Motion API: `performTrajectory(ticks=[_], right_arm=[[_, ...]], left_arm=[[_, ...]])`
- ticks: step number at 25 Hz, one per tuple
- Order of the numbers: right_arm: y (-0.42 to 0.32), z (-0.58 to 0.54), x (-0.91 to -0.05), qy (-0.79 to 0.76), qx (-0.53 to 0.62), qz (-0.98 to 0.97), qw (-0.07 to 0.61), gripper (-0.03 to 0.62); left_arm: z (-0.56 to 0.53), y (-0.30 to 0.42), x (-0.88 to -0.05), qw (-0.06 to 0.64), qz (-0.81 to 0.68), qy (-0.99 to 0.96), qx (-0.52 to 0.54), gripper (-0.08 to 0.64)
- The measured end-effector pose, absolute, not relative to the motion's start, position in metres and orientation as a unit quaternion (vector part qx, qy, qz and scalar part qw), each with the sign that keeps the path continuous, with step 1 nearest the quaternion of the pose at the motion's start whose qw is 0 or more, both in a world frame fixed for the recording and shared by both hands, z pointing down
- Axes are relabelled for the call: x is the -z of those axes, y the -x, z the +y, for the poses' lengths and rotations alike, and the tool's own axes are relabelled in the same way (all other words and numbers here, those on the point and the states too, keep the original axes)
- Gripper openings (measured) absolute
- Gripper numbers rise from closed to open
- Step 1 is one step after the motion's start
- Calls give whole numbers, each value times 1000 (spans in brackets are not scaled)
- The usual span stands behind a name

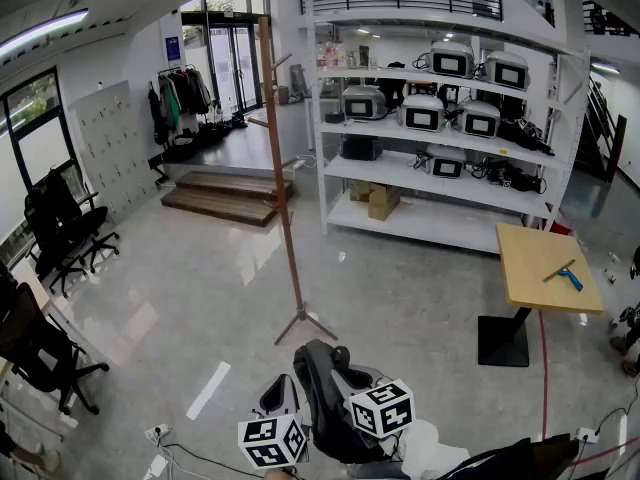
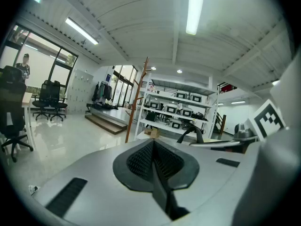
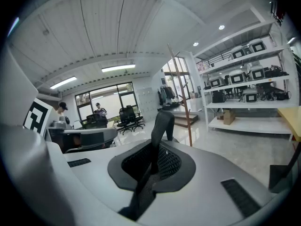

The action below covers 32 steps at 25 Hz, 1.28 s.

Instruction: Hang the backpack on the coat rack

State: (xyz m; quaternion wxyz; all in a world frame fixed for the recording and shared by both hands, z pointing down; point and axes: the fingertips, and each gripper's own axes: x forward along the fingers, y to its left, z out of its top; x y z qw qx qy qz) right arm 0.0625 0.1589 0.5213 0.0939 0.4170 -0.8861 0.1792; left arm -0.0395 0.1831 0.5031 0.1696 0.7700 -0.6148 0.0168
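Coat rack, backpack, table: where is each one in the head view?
coat rack (image 1: 283,193), head view, on its wooden pole.
backpack (image 1: 319,392), head view, on its dark body.
table (image 1: 528,253), head view, on its bare wooden top.

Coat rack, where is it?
Head view, centre: the wooden coat rack stands on the floor, left of the white shelves, just beyond the backpack.

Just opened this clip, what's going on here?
A person holds a dark backpack low in front of them with two grippers. The right gripper is shut on a strap that stands up out of its jaws, and the left gripper is shut on another thin part. The wooden coat rack stands some way ahead, and the backpack is not yet hung.
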Motion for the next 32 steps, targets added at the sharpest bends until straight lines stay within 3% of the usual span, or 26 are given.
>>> performTrajectory(ticks=[32], right_arm=[[-24, -9, -515, -374, -178, -905, 93, 23]], left_arm=[[20, 62, -498, 158, -642, -750, -22, 3]])
